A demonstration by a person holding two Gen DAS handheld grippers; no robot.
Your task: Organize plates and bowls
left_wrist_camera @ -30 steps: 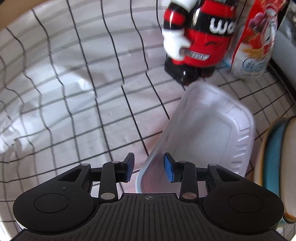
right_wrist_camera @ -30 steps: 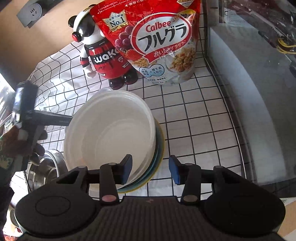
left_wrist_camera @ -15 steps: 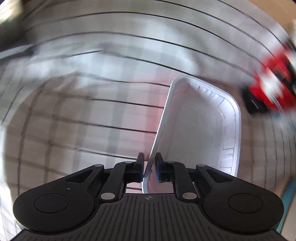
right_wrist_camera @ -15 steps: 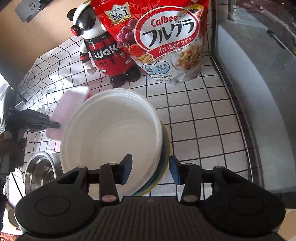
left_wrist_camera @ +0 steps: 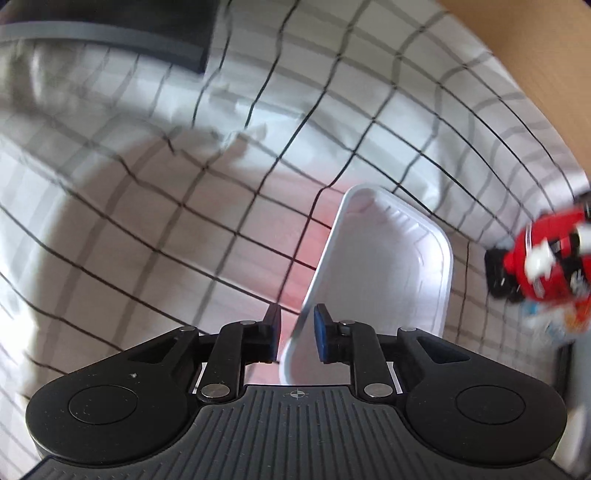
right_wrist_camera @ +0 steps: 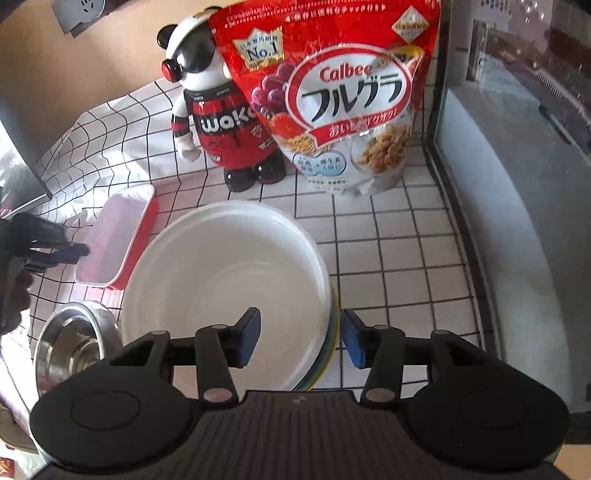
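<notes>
A white rectangular tray [left_wrist_camera: 388,266] with a red underside lies on the checked cloth [left_wrist_camera: 147,221]. Its near rim stands between the blue pads of my left gripper [left_wrist_camera: 297,332], whose jaws are opening and no longer press on it. In the right wrist view the same tray [right_wrist_camera: 114,236] lies left of the stack, with the left gripper [right_wrist_camera: 83,250] at its near end. My right gripper [right_wrist_camera: 299,341] straddles the rim of a white bowl [right_wrist_camera: 229,280] that tops a stack of plates [right_wrist_camera: 332,347]. Its jaws are opening and touch nothing.
A steel bowl [right_wrist_camera: 74,339] sits left of the stack. A red and black bear figure [right_wrist_camera: 221,122] and a cereal bag [right_wrist_camera: 340,96] stand at the back. A grey ledge under a window [right_wrist_camera: 517,221] borders the tiles on the right. A dark box [left_wrist_camera: 110,33] edges the cloth.
My left gripper shut on the tray's rim, rolled and carried it leftward away from the stack, then parted its jaws. The right gripper's jaws widened a little over the bowl's rim.
</notes>
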